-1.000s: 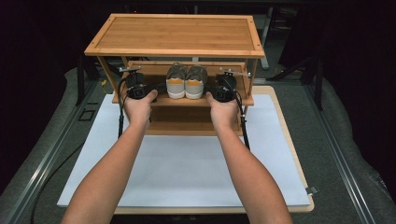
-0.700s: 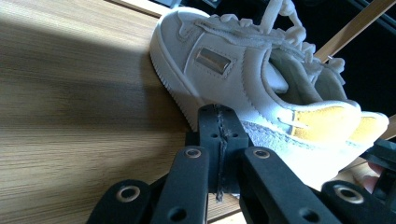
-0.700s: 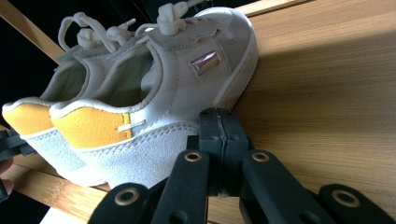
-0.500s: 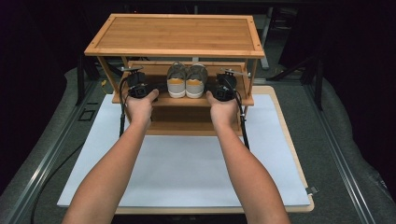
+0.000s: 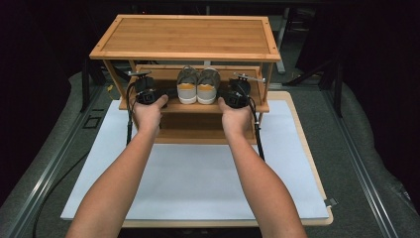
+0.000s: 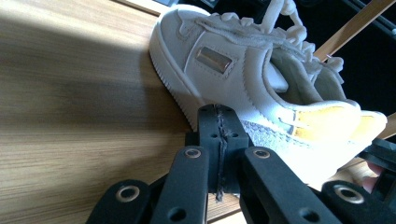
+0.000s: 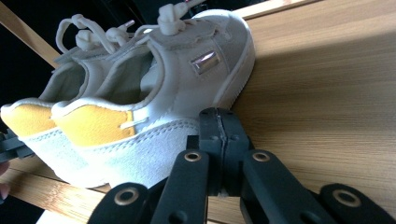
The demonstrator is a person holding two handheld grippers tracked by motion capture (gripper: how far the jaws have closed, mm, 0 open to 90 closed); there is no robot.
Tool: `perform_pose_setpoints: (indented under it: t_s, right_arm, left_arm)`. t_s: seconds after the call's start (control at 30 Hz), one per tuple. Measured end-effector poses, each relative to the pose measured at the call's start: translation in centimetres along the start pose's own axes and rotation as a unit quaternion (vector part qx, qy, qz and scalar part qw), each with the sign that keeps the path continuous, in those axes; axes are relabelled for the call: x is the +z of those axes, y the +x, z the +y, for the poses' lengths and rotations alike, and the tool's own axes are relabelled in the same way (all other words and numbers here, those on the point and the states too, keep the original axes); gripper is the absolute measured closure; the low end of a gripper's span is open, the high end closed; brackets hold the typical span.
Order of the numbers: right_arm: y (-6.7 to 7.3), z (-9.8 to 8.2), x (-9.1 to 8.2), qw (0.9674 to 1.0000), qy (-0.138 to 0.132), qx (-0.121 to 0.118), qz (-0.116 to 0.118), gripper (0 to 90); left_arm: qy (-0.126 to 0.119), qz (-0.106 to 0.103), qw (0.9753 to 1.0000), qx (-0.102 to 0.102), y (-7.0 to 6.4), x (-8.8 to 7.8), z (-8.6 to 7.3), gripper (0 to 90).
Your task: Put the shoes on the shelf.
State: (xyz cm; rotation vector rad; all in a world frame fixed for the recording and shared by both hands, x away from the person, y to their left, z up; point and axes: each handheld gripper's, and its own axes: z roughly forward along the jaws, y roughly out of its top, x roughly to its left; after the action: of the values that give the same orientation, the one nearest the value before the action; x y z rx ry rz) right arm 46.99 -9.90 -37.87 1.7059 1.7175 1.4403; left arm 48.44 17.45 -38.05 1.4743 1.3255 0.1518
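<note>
Sneakers sit as a pair on the middle shelf of the bamboo shoe rack, heels toward me, side by side and touching. I have the left hand-held gripper and the right hand-held gripper flanking them, one on each side, which I judge sets up a squeeze from both sides to lift the pair together. Both sets of jaws are pressed together with nothing between them, so the outer jaw faces would do the pushing. From above, the rack stands on a white sheet over the bench. The left gripper view adds a metal tag and laces; the right gripper view shows yellow heel patches.
</note>
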Motion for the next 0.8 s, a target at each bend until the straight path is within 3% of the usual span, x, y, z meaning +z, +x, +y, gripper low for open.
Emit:
perform_pose_setpoints:
  t_s: [0.07, 0.1, 0.37, 0.5, 0.53, 0.57, 0.8]
  right_arm:
    - [0.2, -0.1, -0.2, 0.9999, -0.001, -0.009, -0.007, 89.8]
    - [0.1, -0.1, -0.2, 0.9999, -0.003, -0.009, 0.005, 89.3]
    - [-0.4, -0.4, -1.0, 0.9998, -0.011, 0.002, 0.018, 87.2]
    - [0.0, -0.6, -1.8, 0.9995, -0.015, -0.023, 0.013, 85.8]
    - [0.0, -0.6, -1.9, 0.999, -0.018, -0.029, 0.028, 85.5]
    - [0.1, -0.6, -2.1, 0.9991, -0.016, -0.033, 0.02, 85.3]
    - [0.3, -0.7, -2.7, 0.9988, -0.017, -0.034, 0.032, 84.3]
  left_arm:
    - [0.001, -0.001, 1.0, 0.006, -0.1, -0.2, 0.0, 89.9]
    - [-0.001, -0.002, 1.0, 0.007, -0.1, -0.3, 0.0, 89.9]
    - [-0.007, -0.013, 0.9998, 0.014, -0.3, -1.4, -0.2, 89.9]
    - [-0.007, -0.02, 0.9996, 0.017, -0.3, -2.0, 0.0, 89.7]
    - [-0.008, -0.022, 0.9996, 0.016, -0.2, -2.2, 0.0, 89.7]
    - [-0.008, -0.022, 0.9996, 0.017, -0.2, -2.3, 0.0, 89.7]
    - [-0.005, -0.036, 0.9991, 0.023, -0.3, -3.4, -0.2, 89.5]
